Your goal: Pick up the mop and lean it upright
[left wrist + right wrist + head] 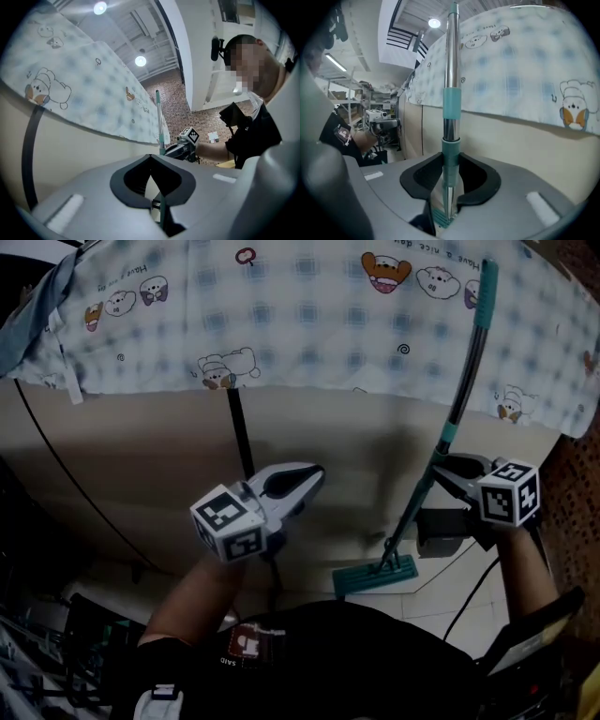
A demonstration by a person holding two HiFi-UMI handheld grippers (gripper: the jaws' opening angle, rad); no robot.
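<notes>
In the head view, our right tool (442, 467) pinches the mop (466, 381) mid-handle, in front of the cartoon sheet (309, 315) and a black strap (241, 432). Left gripper view: our left tool (150, 156) is pressed together, empty. Right gripper view: the mop stands upright between the jaws.

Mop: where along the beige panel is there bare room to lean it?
Bare panel lies between the curved black cable and the black strap, and again between that strap and the mop held in the right claw. The floor below is crowded: mop head, dark clutter at lower left.
</notes>
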